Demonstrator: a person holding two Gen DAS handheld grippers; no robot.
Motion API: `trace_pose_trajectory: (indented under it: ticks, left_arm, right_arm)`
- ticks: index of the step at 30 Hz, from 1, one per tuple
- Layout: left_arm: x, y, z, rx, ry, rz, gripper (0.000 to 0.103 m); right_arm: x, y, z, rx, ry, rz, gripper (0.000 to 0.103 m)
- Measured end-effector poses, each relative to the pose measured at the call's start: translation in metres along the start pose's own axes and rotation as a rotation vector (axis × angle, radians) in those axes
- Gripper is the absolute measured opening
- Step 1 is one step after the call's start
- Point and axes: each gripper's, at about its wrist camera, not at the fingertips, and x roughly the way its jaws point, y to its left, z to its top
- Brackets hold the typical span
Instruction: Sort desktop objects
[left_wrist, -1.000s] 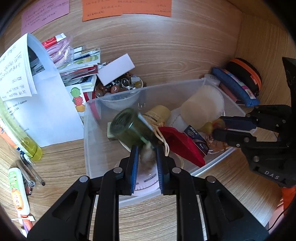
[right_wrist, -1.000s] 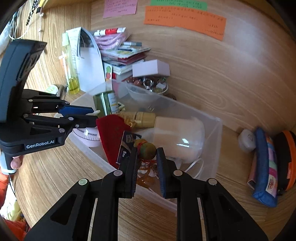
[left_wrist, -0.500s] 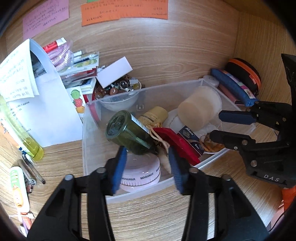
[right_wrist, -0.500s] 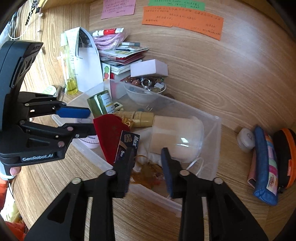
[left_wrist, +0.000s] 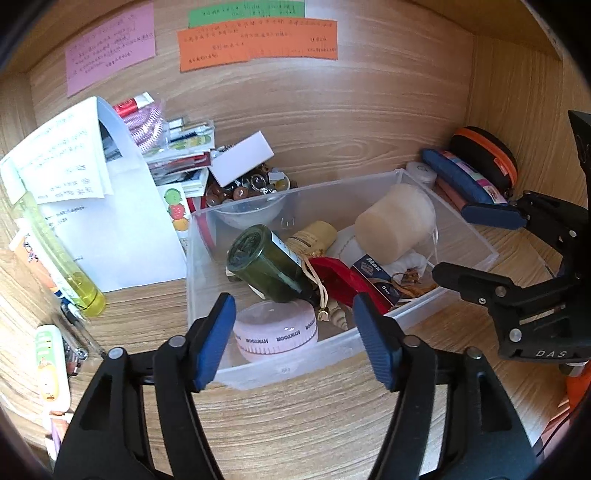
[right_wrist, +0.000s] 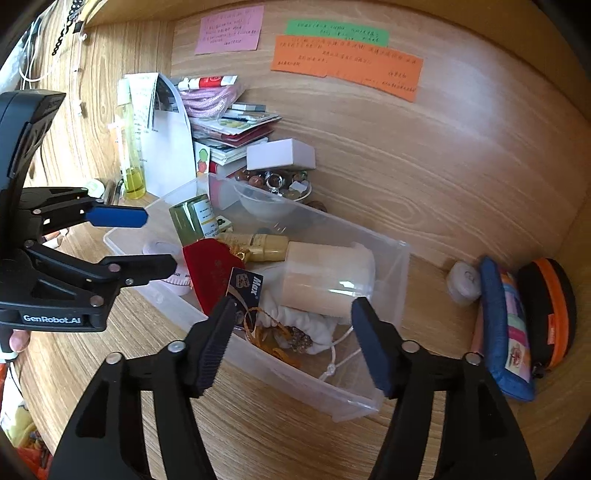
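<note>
A clear plastic bin stands on the wooden desk. It holds a green bottle, a pink round case, a red pouch, a cream cylinder, a small shell and a gold ornament. My left gripper is open and empty, in front of the bin's near wall. My right gripper is open and empty over the bin's near corner.
White papers, a yellow-green bottle, stacked booklets and a bowl of beads lie left and behind the bin. A blue pencil case and an orange-black case lie at the right wall.
Both grippers opened and drew back from the bin. The left let go of the shell and the right let go of the gold ornament; both now lie in the bin.
</note>
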Motion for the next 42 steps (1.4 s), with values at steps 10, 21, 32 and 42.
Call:
trace_pose_trajectory:
  ticks: [10, 21, 32, 42]
  left_arm:
    - [-0.032, -0.001, -0.007, -0.027, -0.069, 0.034, 0.090]
    - [-0.080, -0.004, -0.018, -0.080, -0.162, 0.062, 0.101]
    - [-0.113, -0.014, -0.039, -0.118, -0.222, 0.102, 0.102]
    - [-0.127, -0.031, -0.059, -0.127, -0.268, 0.126, 0.102]
  right_arm:
    - [-0.025, 0.003, -0.005, 0.012, -0.030, -0.042, 0.082]
    - [-0.076, 0.017, -0.012, -0.008, -0.137, -0.138, 0.100]
    - [-0.118, 0.026, -0.029, 0.039, -0.209, -0.226, 0.103]
    - [-0.135, 0.029, -0.051, 0.106, -0.231, -0.274, 0.103]
